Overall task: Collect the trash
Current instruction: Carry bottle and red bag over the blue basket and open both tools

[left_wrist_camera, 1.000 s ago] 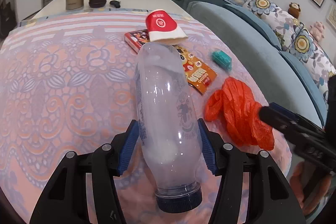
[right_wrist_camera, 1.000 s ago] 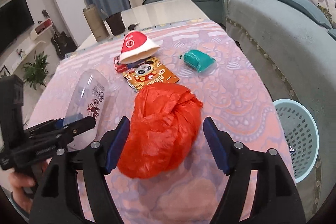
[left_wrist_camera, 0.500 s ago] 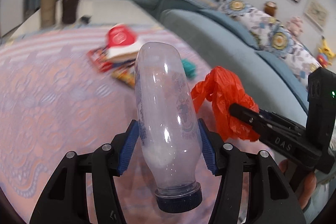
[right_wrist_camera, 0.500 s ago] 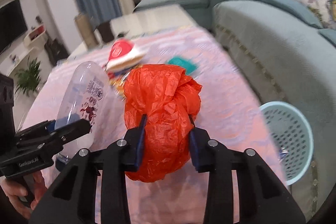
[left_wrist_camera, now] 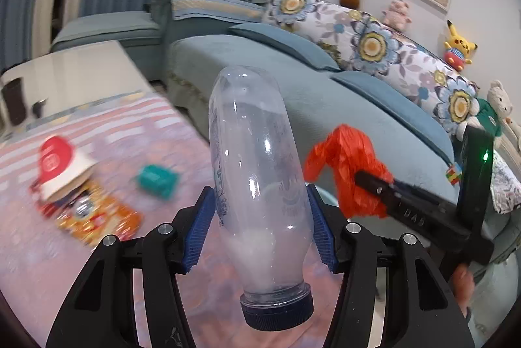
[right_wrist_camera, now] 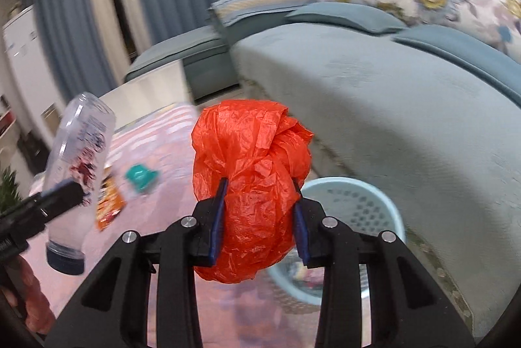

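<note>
My left gripper (left_wrist_camera: 260, 217) is shut on a clear plastic bottle (left_wrist_camera: 254, 159) with a dark blue cap, held cap-down above the table. The bottle also shows in the right wrist view (right_wrist_camera: 78, 165). My right gripper (right_wrist_camera: 259, 211) is shut on a crumpled orange plastic bag (right_wrist_camera: 250, 185), lifted off the table; the bag shows in the left wrist view (left_wrist_camera: 348, 172) too. A light blue perforated basket (right_wrist_camera: 387, 211) stands on the floor just behind and below the bag. A red and white cup (left_wrist_camera: 58, 168), an orange snack wrapper (left_wrist_camera: 101, 221) and a teal object (left_wrist_camera: 156, 181) lie on the table.
The table has a pink patterned cloth (left_wrist_camera: 39, 266). A blue-grey sofa (right_wrist_camera: 390, 94) with floral cushions runs along the right side, close to the basket. A dark cup (left_wrist_camera: 13, 100) stands at the table's far end.
Both grippers have lifted and swung right toward the sofa and basket. The right gripper closed on the orange bag a second ago and has carried it up off the table.
</note>
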`<state>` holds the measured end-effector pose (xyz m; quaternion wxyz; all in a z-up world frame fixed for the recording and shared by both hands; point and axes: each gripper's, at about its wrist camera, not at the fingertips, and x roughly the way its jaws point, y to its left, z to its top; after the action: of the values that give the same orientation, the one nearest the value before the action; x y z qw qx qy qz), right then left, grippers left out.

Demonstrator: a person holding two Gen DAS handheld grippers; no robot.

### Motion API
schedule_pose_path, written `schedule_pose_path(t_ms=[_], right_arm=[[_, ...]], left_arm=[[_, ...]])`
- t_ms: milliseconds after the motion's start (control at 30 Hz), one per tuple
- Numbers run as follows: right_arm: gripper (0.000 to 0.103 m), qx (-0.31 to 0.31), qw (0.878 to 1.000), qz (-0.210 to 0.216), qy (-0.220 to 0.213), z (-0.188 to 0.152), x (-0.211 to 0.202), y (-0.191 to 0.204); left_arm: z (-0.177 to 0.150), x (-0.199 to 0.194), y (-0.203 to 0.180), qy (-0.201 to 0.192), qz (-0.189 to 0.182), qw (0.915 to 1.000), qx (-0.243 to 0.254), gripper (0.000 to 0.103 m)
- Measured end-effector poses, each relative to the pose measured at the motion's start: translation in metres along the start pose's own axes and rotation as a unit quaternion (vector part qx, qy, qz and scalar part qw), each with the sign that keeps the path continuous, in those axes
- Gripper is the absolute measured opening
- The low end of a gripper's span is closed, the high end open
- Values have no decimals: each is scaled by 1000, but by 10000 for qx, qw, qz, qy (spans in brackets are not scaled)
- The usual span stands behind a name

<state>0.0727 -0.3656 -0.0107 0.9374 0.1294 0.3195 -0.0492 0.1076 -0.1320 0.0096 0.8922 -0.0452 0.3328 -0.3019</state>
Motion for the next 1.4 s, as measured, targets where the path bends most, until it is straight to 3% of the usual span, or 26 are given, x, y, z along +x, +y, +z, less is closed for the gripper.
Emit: schedule_pose_path(t_ms=[233, 500, 667, 767, 900, 1200, 1400], right_arm=[[32, 583, 9972, -401, 255, -9, 21, -65], [32, 1044, 9855, -793, 1080, -39, 76, -108], [35, 1232, 9776, -889, 1456, -54, 101, -124], [36, 1273, 9755, -892, 1555, -60, 109, -127], [43, 1270, 9755, -913, 1549, -60, 115, -124], [45, 1231, 9780, -905, 1417, -57, 103, -123], [45, 1029, 9853, -819, 1091, -42, 81, -104]], left_arm=[[19, 65, -26, 296, -695, 9970, -174, 54], [-3, 140, -52, 964, -553, 9937, 124, 54], [-13, 168, -54, 1189, -508, 9915, 125, 54], [-12, 172, -50, 1202, -493, 9915, 70, 54], [-9, 168, -43, 1091, -519, 9927, -62, 67], [-7, 144, -39, 872, -544, 9947, 12, 68], [0, 114, -31, 597, -555, 9967, -48, 68]])
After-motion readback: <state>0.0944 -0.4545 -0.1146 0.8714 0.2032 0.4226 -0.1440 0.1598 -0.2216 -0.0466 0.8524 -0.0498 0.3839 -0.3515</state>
